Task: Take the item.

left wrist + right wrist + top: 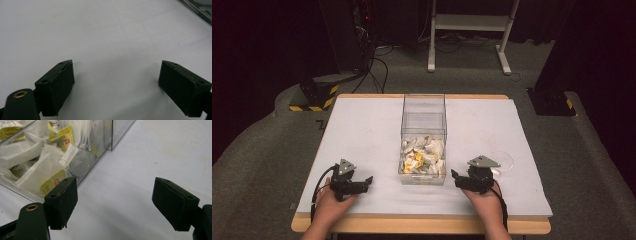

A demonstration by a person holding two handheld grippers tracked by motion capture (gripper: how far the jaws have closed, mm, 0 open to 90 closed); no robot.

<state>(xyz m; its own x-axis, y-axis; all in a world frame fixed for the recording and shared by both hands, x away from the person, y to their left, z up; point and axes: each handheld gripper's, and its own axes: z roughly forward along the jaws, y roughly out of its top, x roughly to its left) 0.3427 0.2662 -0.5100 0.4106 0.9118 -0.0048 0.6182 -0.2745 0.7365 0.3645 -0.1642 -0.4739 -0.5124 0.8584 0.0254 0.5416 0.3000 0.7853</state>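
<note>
Nearest the person, both hands rested at the table's near edge, the left gripper [368, 180] at about seven o'clock from the table's middle and the right gripper [454, 175] at about five o'clock. Each pair of tongs stood wide open with nothing between the jaws; in the left gripper view only the bare white table [105, 37] lay between them. Between the two grippers, just past them toward twelve o'clock, stood the clear plastic box [423, 145], its near half heaped with tea bags [424, 155] and its far half bare. In the right gripper view the box wall sat close at ten o'clock from the jaws, near the left jaw, though whether it touched was not clear. Judged from this, the work had hardly started or had just ended: no tea bag was held, none lay loose on the table, and all were inside the box. A faint round clear lid or dish [502, 160] lay beside the right gripper. Yellow tags [51, 185] on the bags carried a red logo, too blurred to read.
</note>
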